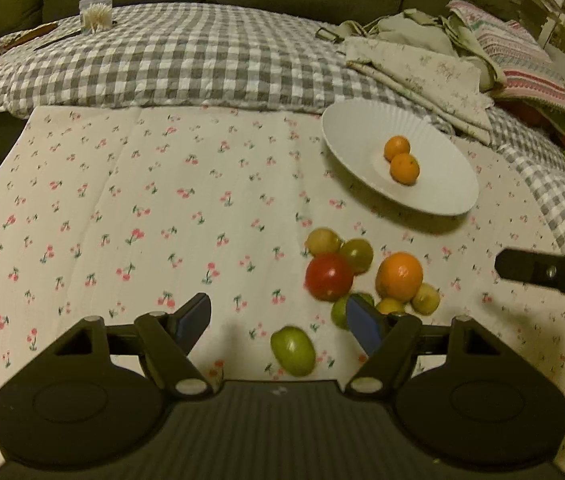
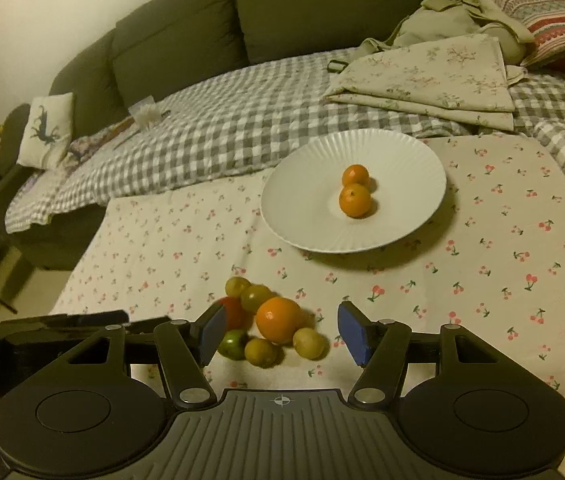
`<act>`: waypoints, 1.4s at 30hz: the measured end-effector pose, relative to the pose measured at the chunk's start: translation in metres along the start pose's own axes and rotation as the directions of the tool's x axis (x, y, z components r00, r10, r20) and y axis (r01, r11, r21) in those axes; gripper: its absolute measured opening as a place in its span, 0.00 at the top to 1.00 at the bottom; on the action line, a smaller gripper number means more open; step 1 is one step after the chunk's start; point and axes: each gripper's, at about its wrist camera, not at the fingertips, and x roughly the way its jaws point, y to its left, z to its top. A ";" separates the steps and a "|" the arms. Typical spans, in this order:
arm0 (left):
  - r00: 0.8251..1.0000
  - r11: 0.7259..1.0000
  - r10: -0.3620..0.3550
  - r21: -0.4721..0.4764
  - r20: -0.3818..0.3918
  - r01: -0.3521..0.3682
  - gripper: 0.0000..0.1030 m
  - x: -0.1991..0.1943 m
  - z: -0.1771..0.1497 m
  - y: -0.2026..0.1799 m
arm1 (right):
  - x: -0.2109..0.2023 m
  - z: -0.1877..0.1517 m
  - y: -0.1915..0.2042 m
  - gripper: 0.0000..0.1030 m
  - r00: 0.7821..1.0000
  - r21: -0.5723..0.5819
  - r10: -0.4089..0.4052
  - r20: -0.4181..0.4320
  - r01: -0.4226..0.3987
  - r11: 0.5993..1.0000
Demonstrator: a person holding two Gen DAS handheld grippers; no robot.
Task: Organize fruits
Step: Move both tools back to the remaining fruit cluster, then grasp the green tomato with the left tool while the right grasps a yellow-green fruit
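Fruits are lying in a loose heap (image 1: 358, 276) on the cherry-print cloth (image 1: 122, 220), a green one (image 1: 293, 350) sitting apart at seven o'clock of it. We are holding the left hand-held gripper (image 1: 278, 326) open over that stray, empty. Our right hand-held gripper (image 2: 282, 330), also open and empty, is hovering over the heap's orange (image 2: 279, 319). At twelve o'clock the white plate (image 2: 302, 208) is waiting, open cloth between.

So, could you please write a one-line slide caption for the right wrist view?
Open right claw above a large orange among loose fruit; two small oranges on the white fluted plate.
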 end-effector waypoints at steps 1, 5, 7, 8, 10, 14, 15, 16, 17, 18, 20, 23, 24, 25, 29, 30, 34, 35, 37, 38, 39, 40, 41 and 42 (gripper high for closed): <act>1.000 1.000 0.001 0.000 -0.006 -0.001 0.29 0.001 -0.002 0.000 | 0.001 0.000 -0.001 0.40 1.000 0.003 -0.003 0.000 0.003 1.000; 1.000 1.000 0.011 -0.004 -0.026 -0.011 0.32 0.005 -0.009 -0.001 | 0.006 -0.003 -0.002 0.40 1.000 0.004 -0.013 -0.007 0.013 1.000; 0.999 1.000 0.019 0.001 -0.033 -0.019 0.35 0.007 -0.012 -0.003 | 0.010 -0.004 -0.002 0.40 1.000 0.005 -0.013 -0.016 0.013 1.000; 0.999 1.000 0.019 0.006 -0.036 -0.019 0.36 0.008 -0.014 -0.004 | 0.011 -0.005 -0.002 0.40 1.000 0.005 -0.011 -0.019 0.011 1.000; 0.999 1.000 0.022 0.022 -0.040 -0.021 0.38 0.011 -0.016 -0.008 | 0.012 -0.006 -0.001 0.40 1.000 0.001 -0.007 -0.025 0.007 1.000; 0.998 0.998 0.045 0.053 -0.042 -0.043 0.44 0.017 -0.018 -0.013 | 0.018 -0.009 0.000 0.40 0.999 -0.009 -0.011 -0.038 0.011 1.000; 0.998 0.997 0.048 0.055 -0.046 -0.046 0.48 0.019 -0.019 -0.013 | 0.020 -0.010 0.000 0.40 0.999 -0.010 -0.014 -0.044 0.014 1.000; 0.997 0.997 0.049 0.055 -0.053 -0.046 0.53 0.021 -0.019 -0.013 | 0.023 -0.011 -0.001 0.40 0.999 -0.012 -0.018 -0.050 0.018 1.000; 0.997 0.998 0.046 0.053 -0.062 -0.043 0.54 0.023 -0.020 -0.013 | 0.025 -0.012 -0.001 0.40 0.998 -0.014 -0.023 -0.056 0.022 1.000; 0.997 0.998 0.044 0.050 -0.070 -0.040 0.56 0.025 -0.020 -0.013 | 0.028 -0.013 -0.002 0.40 0.998 -0.015 -0.026 -0.061 0.025 1.000; 0.996 0.999 0.035 0.040 -0.081 -0.032 0.58 0.028 -0.021 -0.012 | 0.032 -0.014 -0.004 0.40 0.997 -0.013 -0.025 -0.072 0.024 1.000; 0.996 1.000 0.015 0.028 -0.086 -0.012 0.65 0.029 -0.021 -0.011 | 0.037 -0.016 -0.007 0.41 0.996 -0.017 -0.031 -0.083 0.030 0.999; 0.996 1.000 0.013 0.029 -0.084 -0.010 0.67 0.029 -0.021 -0.011 | 0.039 -0.017 -0.007 0.41 0.996 -0.021 -0.033 -0.086 0.032 0.999; 0.996 0.999 0.010 0.031 -0.083 -0.007 0.71 0.029 -0.020 -0.012 | 0.040 -0.017 -0.007 0.41 0.996 -0.025 -0.034 -0.088 0.032 0.999; 0.997 0.999 0.010 0.048 -0.081 -0.006 0.73 0.029 -0.020 -0.017 | 0.047 -0.021 -0.005 0.44 0.995 -0.070 -0.041 -0.092 0.034 0.997; 0.997 0.999 0.009 0.047 -0.080 -0.005 0.73 0.029 -0.020 -0.016 | 0.049 -0.022 -0.004 0.46 0.995 -0.087 -0.041 -0.094 0.033 0.996; 0.997 0.999 0.005 0.042 -0.081 -0.001 0.73 0.029 -0.019 -0.015 | 0.060 -0.026 -0.001 0.52 0.992 -0.143 -0.056 -0.110 0.040 0.989; 0.997 0.999 0.006 0.047 -0.079 -0.003 0.73 0.029 -0.019 -0.016 | 0.063 -0.027 -0.001 0.53 0.992 -0.157 -0.066 -0.112 0.048 0.986; 0.997 0.998 0.008 0.055 -0.074 -0.004 0.73 0.028 -0.019 -0.017 | 0.068 -0.029 -0.001 0.55 0.991 -0.186 -0.080 -0.111 0.058 0.981; 0.997 0.998 0.006 0.057 -0.072 -0.002 0.74 0.027 -0.019 -0.017 | 0.071 -0.029 -0.001 0.55 0.990 -0.198 -0.083 -0.111 0.060 0.978; 0.998 0.998 0.003 0.057 -0.070 0.001 0.74 0.026 -0.018 -0.018 | 0.072 -0.029 -0.001 0.56 0.990 -0.204 -0.084 -0.112 0.059 0.977; 0.998 0.998 0.000 0.055 -0.068 0.003 0.74 0.026 -0.018 -0.018 | 0.074 -0.029 -0.002 0.57 0.990 -0.212 -0.087 -0.112 0.061 0.975; 0.998 0.999 -0.002 0.054 -0.066 0.006 0.74 0.025 -0.018 -0.018 | 0.076 -0.030 -0.001 0.57 0.990 -0.218 -0.090 -0.113 0.063 0.974; 0.998 0.999 -0.002 0.054 -0.063 0.006 0.74 0.024 -0.017 -0.018 | 0.077 -0.030 -0.001 0.58 0.989 -0.225 -0.092 -0.114 0.064 0.972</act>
